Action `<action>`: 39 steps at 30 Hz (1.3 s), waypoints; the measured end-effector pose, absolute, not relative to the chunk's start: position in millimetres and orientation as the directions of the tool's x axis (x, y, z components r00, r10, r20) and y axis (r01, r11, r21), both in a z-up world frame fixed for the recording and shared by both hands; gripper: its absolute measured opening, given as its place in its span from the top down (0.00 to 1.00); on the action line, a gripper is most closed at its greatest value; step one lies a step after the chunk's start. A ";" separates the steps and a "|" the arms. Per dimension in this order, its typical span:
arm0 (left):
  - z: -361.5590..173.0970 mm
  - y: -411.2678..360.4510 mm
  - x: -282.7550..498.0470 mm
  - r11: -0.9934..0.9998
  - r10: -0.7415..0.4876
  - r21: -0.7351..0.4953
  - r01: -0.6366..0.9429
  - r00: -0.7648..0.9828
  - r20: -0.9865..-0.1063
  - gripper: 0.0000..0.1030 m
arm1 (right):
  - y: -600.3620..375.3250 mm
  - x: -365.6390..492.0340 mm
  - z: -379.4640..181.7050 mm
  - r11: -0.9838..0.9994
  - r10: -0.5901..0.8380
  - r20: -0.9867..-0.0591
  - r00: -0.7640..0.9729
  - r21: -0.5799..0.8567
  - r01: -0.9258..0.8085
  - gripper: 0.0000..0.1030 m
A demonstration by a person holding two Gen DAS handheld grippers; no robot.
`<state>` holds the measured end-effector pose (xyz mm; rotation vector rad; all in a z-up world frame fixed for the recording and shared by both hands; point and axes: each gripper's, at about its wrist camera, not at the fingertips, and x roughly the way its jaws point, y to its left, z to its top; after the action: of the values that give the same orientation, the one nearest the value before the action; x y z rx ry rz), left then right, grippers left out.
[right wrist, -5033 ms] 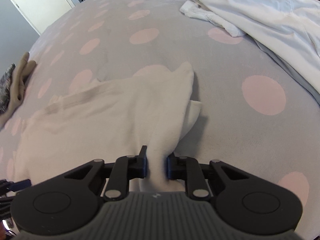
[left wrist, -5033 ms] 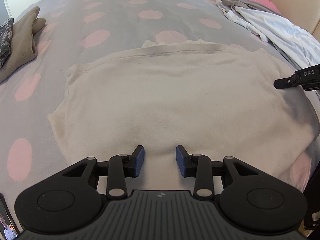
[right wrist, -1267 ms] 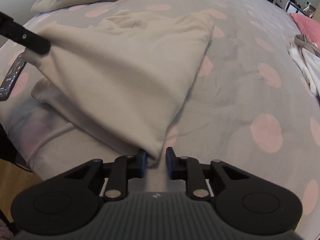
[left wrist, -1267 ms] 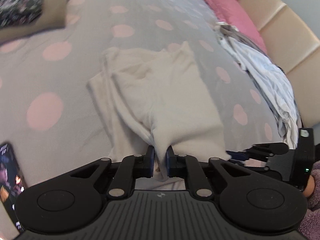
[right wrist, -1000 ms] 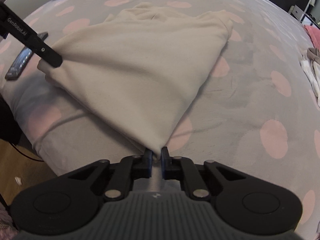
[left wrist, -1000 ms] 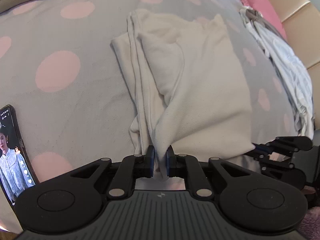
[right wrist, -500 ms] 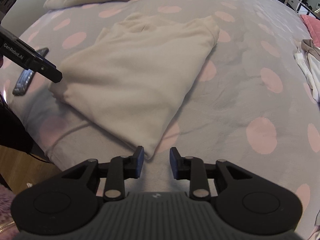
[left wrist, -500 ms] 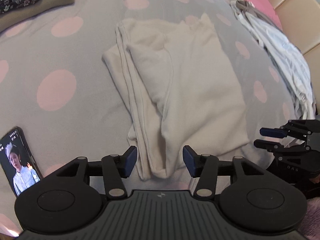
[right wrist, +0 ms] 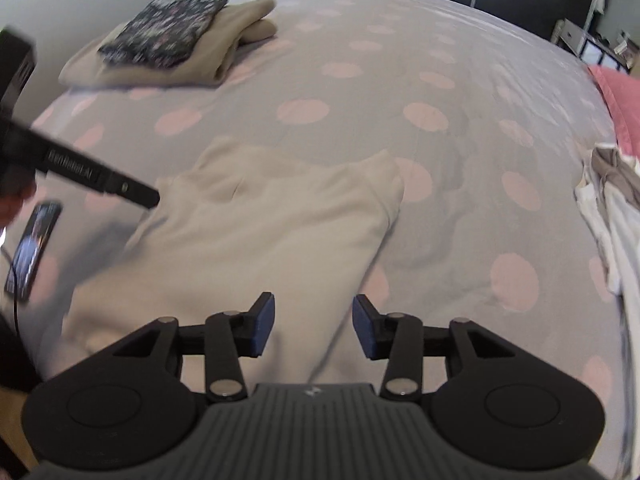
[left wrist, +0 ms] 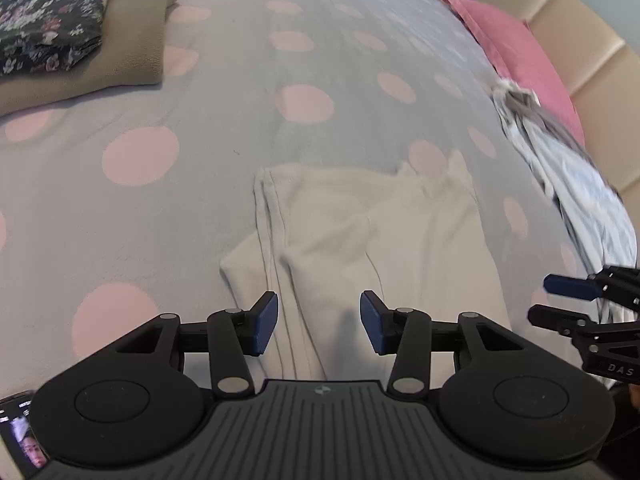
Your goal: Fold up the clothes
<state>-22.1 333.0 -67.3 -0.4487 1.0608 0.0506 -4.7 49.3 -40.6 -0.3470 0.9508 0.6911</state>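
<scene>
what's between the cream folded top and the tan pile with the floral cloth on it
Only bare bedspread, grey with pink dots. The right wrist view shows it best: nothing lies between the cream top and the tan pile. The phone sits off to the side.

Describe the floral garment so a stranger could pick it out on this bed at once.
On the grey bedspread with pink dots, look to the far corner, well beyond the cream garment lying in front. There a folded tan garment lies, and the floral garment sits on top of it. It is the only dark, patterned piece; everything else is plain and pale.
</scene>
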 end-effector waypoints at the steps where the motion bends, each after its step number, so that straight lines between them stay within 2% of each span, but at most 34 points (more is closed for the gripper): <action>1: -70.3 335.3 -19.8 0.902 -0.181 -0.346 -0.257 0.503 -0.845 0.59 | 50.3 3.5 -45.7 0.752 0.387 -0.834 0.393 0.040 -0.658 0.55; 6: -78.5 332.8 -8.7 0.914 -0.165 -0.334 -0.231 0.541 -0.825 0.71 | 43.6 37.9 -71.5 0.821 0.391 -0.841 0.374 0.135 -0.554 0.55; 8: -83.0 329.6 -5.3 0.925 -0.148 -0.308 -0.223 0.536 -0.831 0.81 | 39.6 47.8 -76.3 0.839 0.390 -0.842 0.372 0.158 -0.521 0.55; 10: -88.5 328.5 -4.5 0.930 -0.140 -0.294 -0.220 0.526 -0.839 0.81 | 36.2 56.3 -81.8 0.850 0.395 -0.843 0.364 0.185 -0.494 0.55; 14: -93.9 327.9 -5.6 0.937 -0.128 -0.278 -0.213 0.531 -0.838 0.95 | 31.1 68.4 -93.0 0.863 0.403 -0.852 0.335 0.233 -0.448 0.55; 17: -87.9 323.8 -7.6 0.946 -0.089 -0.243 -0.214 0.550 -0.830 0.98 | 30.6 71.1 -97.8 0.865 0.407 -0.855 0.323 0.246 -0.437 0.54; 24: -87.9 315.4 -7.0 0.969 -0.023 -0.158 -0.191 0.565 -0.825 0.95 | 32.4 67.8 -97.0 0.860 0.404 -0.853 0.331 0.231 -0.455 0.54; 29: -87.6 309.3 -9.2 0.980 0.079 -0.055 -0.193 0.624 -0.778 0.69 | 34.0 67.1 -97.4 0.857 0.405 -0.854 0.325 0.231 -0.460 0.54; 39: -100.8 306.3 2.2 0.987 0.043 -0.061 -0.151 0.605 -0.795 0.71 | 32.8 65.9 -98.1 0.851 0.419 -0.847 0.327 0.242 -0.466 0.54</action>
<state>2.2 306.3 -100.8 -0.1269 0.9143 0.1130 65.9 32.8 -98.1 -0.0483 1.0939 0.5799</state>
